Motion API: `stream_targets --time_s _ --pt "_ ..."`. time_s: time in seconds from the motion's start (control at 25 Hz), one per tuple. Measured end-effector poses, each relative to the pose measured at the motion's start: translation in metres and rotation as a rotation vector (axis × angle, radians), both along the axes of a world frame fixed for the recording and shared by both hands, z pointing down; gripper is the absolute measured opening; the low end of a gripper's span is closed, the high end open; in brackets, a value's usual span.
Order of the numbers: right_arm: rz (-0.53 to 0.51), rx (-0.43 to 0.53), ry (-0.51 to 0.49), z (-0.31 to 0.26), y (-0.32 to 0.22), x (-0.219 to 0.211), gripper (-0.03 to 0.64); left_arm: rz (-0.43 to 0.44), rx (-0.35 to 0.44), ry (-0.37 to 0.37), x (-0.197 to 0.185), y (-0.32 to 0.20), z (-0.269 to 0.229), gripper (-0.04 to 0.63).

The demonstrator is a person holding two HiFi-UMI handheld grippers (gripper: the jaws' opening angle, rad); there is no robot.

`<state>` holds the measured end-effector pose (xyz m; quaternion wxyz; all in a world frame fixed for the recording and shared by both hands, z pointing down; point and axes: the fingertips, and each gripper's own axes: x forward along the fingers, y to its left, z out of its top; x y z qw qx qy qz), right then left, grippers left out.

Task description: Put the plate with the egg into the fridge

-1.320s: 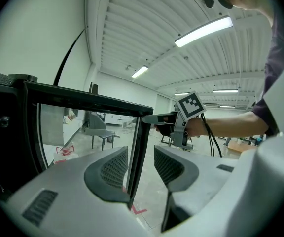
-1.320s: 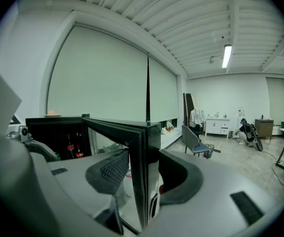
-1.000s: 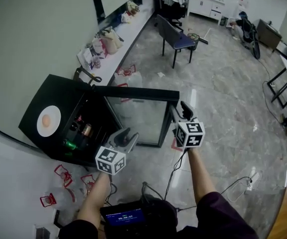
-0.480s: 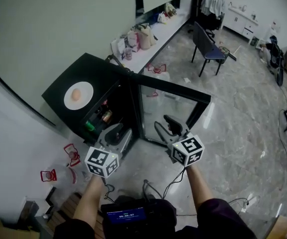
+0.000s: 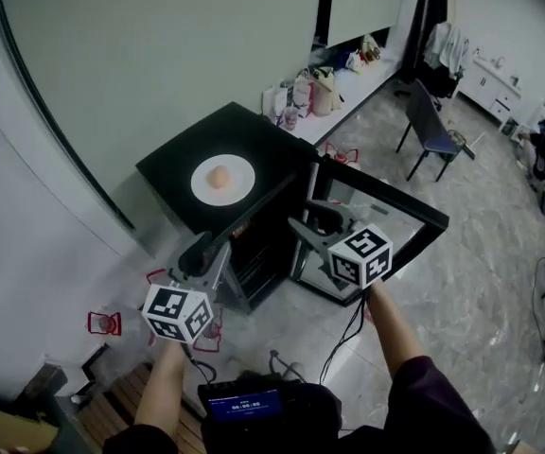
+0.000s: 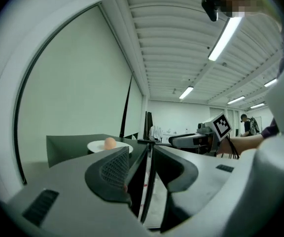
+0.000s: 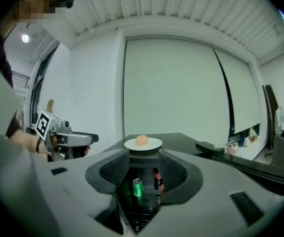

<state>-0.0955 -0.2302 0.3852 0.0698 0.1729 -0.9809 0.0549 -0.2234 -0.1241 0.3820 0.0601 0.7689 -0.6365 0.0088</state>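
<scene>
The left gripper (image 5: 204, 252) was held low in front of the black fridge (image 5: 173, 164), at its left front corner. Its fingers (image 6: 113, 168) stood wide apart and nothing was between them. In the left gripper view only the edge of the open fridge door (image 6: 149, 181) showed through the gap.

From these fingers the plate (image 5: 222, 179) with the egg (image 5: 219, 177) lay ahead, somewhat higher and to the left. It was on top of the fridge, not inside it, so the task was not yet done.

The plate was round and lay flat, so it had no long axis. I judged that only its thin level rim could be taken.

To the right, the right gripper (image 5: 318, 223) was in front of the open fridge, between its front and the glass door (image 5: 386, 218). Its fingers (image 7: 110, 171) were also wide and empty. In the right gripper view the plate (image 7: 143, 143) stood straight ahead, just above the gap. Below it showed the inside of the fridge with a green can (image 7: 137, 187).

Both grippers were apart from the plate, at about the same distance. The right one seemed to me better aligned. It probably needed to rise, and to turn so that one finger passed under the rim.
</scene>
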Motion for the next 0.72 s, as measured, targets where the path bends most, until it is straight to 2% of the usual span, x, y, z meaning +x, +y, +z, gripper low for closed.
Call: stream_targets --time_s 0.12,0.24,0.44,0.6,0.72 --pt "-0.108 -0.098 0.055 -0.007 -0.007 -0.041 0.191 -0.064 -0.005 0.137 -0.046 0.005 -0.004 0.149" --pt "-0.141 -0.097 0.186 -0.011 -0.034 -0.071 0.192 -0.088 -0.033 0.255 -0.075 0.008 0.005 0.149" --pt "-0.193 -0.126 0.419 0.005 -0.081 -0.117 0.192 -0.112 -0.072 0.349 -0.105 0.002 0.024 0.15" --pt "-0.246 -0.085 0.566 0.014 -0.098 -0.148 0.227 -0.106 -0.109 0.418 -0.112 -0.01 0.036 0.193" --pt "-0.284 -0.072 0.668 0.029 -0.111 -0.167 0.23 -0.126 -0.126 0.459 -0.117 -0.019 0.044 0.198"
